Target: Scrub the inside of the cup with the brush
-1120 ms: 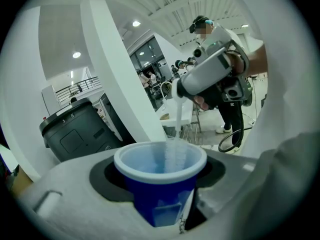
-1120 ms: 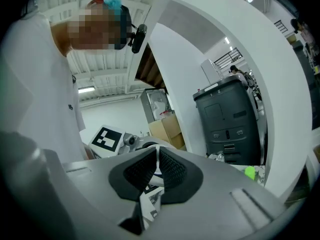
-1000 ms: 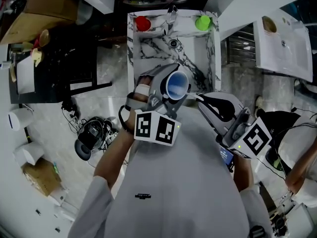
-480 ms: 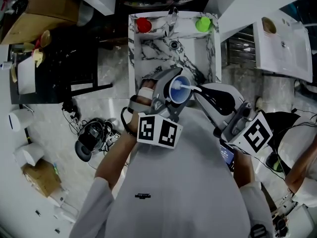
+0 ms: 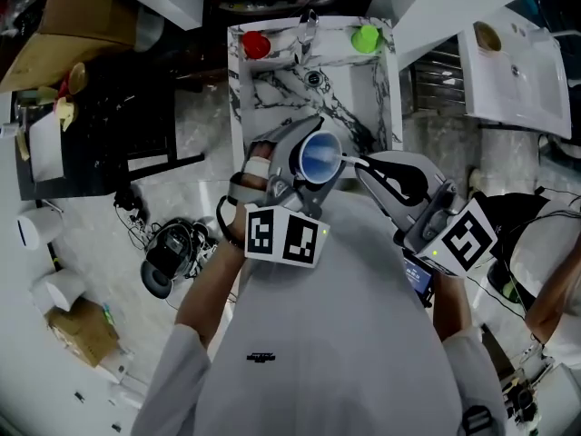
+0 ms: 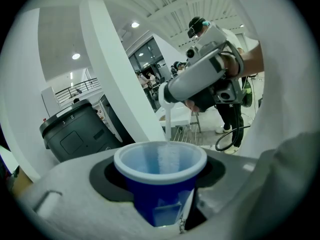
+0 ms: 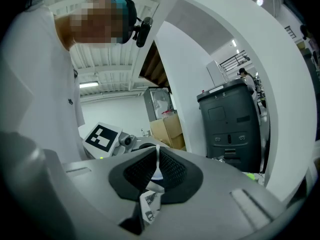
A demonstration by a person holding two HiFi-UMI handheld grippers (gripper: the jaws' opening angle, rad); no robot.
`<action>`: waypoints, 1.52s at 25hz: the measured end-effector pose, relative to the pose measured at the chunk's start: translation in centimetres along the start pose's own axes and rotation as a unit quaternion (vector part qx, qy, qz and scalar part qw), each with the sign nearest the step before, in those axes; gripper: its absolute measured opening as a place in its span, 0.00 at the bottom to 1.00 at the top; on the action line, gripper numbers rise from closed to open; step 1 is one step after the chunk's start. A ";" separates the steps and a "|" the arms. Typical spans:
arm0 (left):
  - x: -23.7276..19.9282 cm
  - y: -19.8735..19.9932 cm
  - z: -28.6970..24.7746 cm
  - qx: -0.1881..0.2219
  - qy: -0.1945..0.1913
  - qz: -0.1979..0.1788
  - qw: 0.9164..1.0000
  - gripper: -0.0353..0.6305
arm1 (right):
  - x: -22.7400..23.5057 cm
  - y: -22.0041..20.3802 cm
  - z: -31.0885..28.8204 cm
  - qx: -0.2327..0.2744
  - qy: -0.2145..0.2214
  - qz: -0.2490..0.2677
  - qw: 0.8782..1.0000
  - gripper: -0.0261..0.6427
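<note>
A blue cup (image 5: 318, 155) with a pale inside is tilted towards me, and my left gripper (image 5: 307, 173) is shut on it over the front edge of the sink. In the left gripper view the cup (image 6: 159, 196) sits between the jaws, with the white brush (image 6: 168, 156) standing inside it against the far wall. Its thin handle rises to my right gripper (image 6: 204, 81). In the head view my right gripper (image 5: 370, 167) comes in from the right, and the brush handle (image 5: 350, 160) crosses the cup's rim. The right gripper (image 7: 156, 176) is shut on the brush handle (image 7: 157, 165).
A marble-patterned sink (image 5: 272, 89) lies just beyond the cup, with a tap (image 5: 309, 27), a red cup (image 5: 256, 44) and a green cup (image 5: 366, 38) at its back. A white basin (image 5: 508, 62) stands at the right, and cables with headphones (image 5: 168, 252) lie on the floor at the left.
The right gripper moved left and brought the brush from beside the cup into it. The left gripper kept hold of the cup, shifting only slightly.
</note>
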State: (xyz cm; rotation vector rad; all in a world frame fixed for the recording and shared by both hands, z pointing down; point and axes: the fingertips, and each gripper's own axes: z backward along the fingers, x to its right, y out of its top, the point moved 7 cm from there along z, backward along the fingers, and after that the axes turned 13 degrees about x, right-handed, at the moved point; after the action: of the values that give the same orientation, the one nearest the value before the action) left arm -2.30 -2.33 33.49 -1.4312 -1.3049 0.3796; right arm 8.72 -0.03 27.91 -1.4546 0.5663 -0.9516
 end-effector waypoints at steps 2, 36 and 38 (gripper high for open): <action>-0.1 -0.1 -0.1 -0.001 0.001 0.001 1.000 0.52 | -0.7 -0.4 -0.4 -0.009 0.015 -0.012 1.000 0.08; 0.1 -2.7 -0.2 -0.036 0.045 0.060 0.997 0.52 | 1.7 0.9 0.8 0.068 -0.031 -0.069 0.995 0.08; -0.2 -3.3 0.2 -0.042 0.057 0.072 0.995 0.52 | 2.3 1.2 1.1 0.077 -0.046 -0.070 0.994 0.08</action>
State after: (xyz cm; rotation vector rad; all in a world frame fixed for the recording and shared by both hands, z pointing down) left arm -4.13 -3.09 36.10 -1.6006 -1.1413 0.3369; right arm 11.07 -1.45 27.35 -1.4044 0.3197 -1.0097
